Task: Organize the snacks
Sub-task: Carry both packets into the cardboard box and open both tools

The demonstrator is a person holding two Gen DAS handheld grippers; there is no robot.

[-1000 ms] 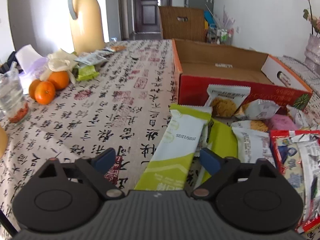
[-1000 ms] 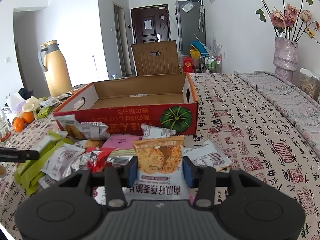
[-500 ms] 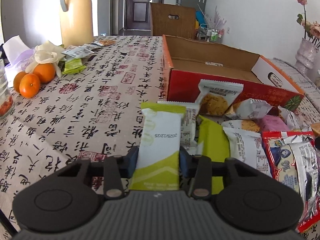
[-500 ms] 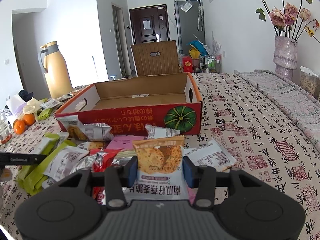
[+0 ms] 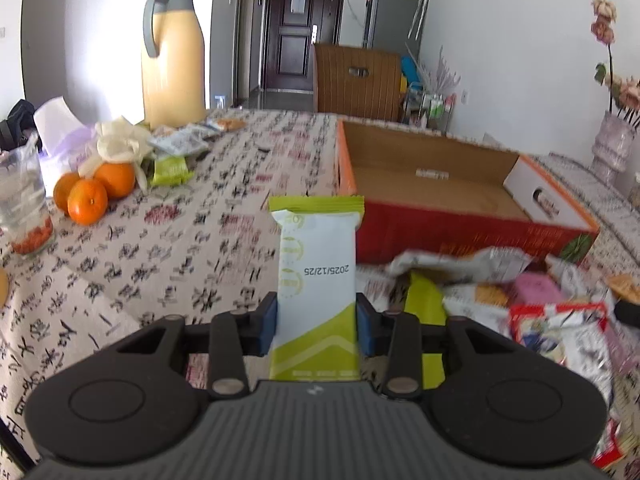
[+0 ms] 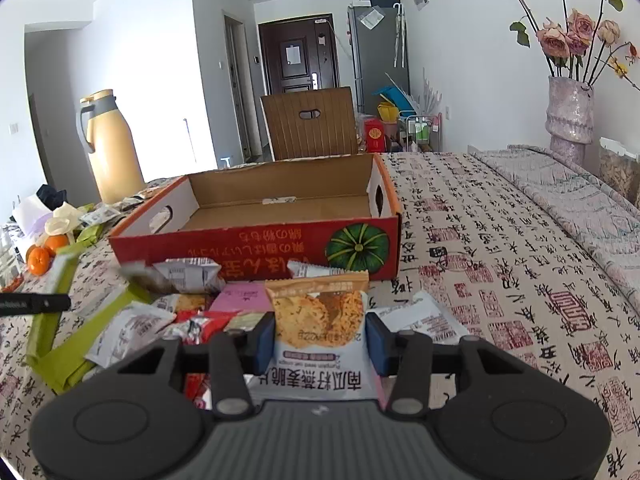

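1. Currently the green-and-white snack bar [image 5: 316,280] stands upright between the blue pads of the left gripper [image 5: 316,322], which is clamped on its lower half; those jaws have just closed on it. The bar looks lifted clear of the tablecloth [image 5: 200,248], with its top edge in front of the near left corner of the box.
2. Meanwhile the right gripper [image 6: 319,340] is closed on an orange-topped cracker packet [image 6: 318,312], whose printed end sits between the pads. Whether this packet is off the table cannot be told.
3. Between the grippers and the box lies the loose snack pile [image 6: 188,320]: silver, pink, red and lime wrappers, overlapping just in front of the red wall.
4. Beyond that, the open cardboard box [image 6: 256,244] with a pumpkin picture on its side looks empty apart from a small label on its floor.
5. Further off, oranges [image 5: 88,196], a yellow thermos jug [image 5: 174,52] and a vase of roses [image 6: 570,116] stand well apart from the work.
6. By these signs the step in hand is carrying: both picks look done and nothing is boxed yet.
7. Next, each packet probably needs lifting over the near wall and setting down flat inside before the jaws open. The long bar may tip or snag on the rim if carried low.
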